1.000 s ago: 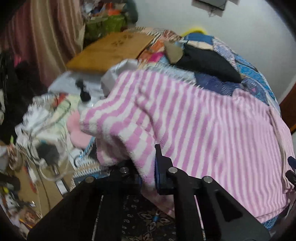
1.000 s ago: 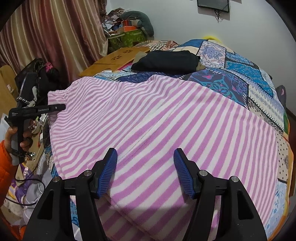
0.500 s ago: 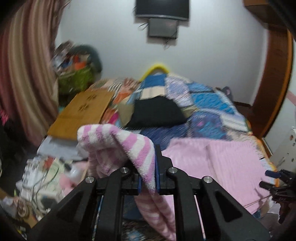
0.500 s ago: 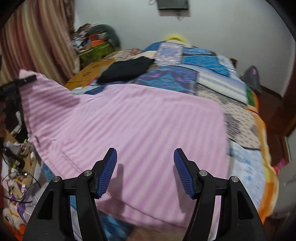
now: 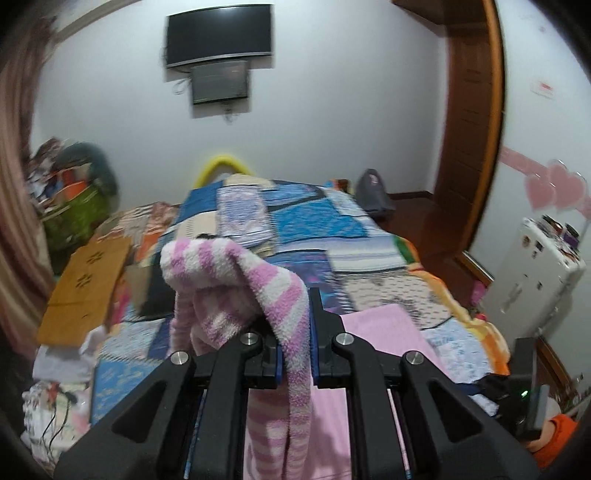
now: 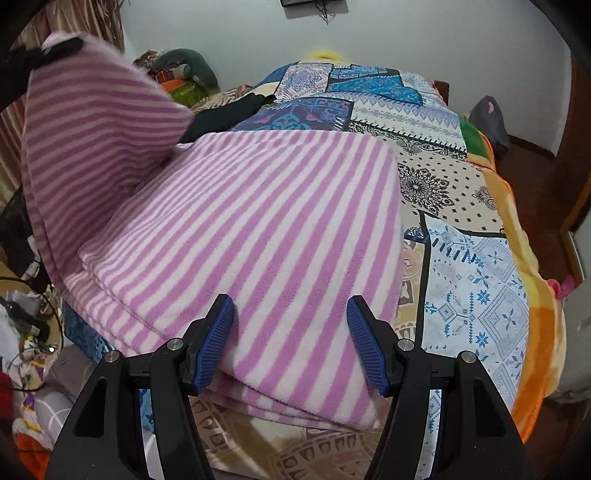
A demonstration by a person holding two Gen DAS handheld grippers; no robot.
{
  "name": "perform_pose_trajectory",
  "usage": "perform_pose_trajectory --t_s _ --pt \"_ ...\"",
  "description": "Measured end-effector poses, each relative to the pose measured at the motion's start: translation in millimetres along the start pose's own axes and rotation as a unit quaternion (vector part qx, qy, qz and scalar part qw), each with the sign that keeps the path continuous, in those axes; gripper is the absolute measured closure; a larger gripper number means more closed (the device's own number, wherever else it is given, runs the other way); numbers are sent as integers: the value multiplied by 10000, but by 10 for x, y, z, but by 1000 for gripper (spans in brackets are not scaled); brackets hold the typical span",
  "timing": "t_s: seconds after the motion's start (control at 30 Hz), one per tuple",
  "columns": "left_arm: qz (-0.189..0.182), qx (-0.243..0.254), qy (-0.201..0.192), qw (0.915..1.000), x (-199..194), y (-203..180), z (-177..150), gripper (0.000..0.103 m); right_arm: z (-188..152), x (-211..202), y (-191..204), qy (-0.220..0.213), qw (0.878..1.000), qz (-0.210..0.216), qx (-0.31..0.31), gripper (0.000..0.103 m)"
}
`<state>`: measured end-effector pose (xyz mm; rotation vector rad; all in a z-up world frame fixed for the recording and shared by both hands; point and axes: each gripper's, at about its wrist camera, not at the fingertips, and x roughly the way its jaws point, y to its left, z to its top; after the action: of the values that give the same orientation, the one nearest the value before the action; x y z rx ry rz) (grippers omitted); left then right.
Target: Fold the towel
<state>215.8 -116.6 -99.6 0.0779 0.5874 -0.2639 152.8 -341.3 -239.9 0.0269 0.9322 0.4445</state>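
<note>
Light: was even, dim indoor, no glare.
Blur: the left-view curtain [image 5: 18, 206] smeared (motion).
Edges: bowed strongly, with black vignette corners.

- The towel [image 6: 266, 236] lies on the near end of the bed [image 6: 476, 280], which I take as my landmark; its left part is lifted above the bed.
- My left tool [image 5: 294, 354] is up over the bed's near left side, a corner of the towel between its fingers.
- My right tool [image 6: 291, 343] sits at the bed's near edge, straddling the towel's front hem.
- A dark garment [image 6: 236, 110] lies further up the bed, behind the towel.
- A screen [image 5: 219, 35] hangs on the wall beyond the bed's far end.
- A board [image 5: 86, 284] lies left of the bed.
</note>
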Motion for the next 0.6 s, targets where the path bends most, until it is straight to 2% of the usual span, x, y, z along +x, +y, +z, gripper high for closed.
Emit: perform_pose_trajectory --t_s 0.17,0.37,0.47,0.6 --pt "-457 338 124 9983 169 -566 -67 92 -65 -104 -34 -44 10000 57 -10 43" --pt "-964 655 968 9885 606 -1116 -534 92 -181 -482 -259 -240 9993 -209 210 43" --pt "-1080 824 1316 9819 775 -1363 -788 92 -243 -709 -378 -386 9978 -398 361 43" --pt "-1009 1006 1675 9755 981 -1561 -1089 92 -301 -914 -491 -553 9951 -590 561 43"
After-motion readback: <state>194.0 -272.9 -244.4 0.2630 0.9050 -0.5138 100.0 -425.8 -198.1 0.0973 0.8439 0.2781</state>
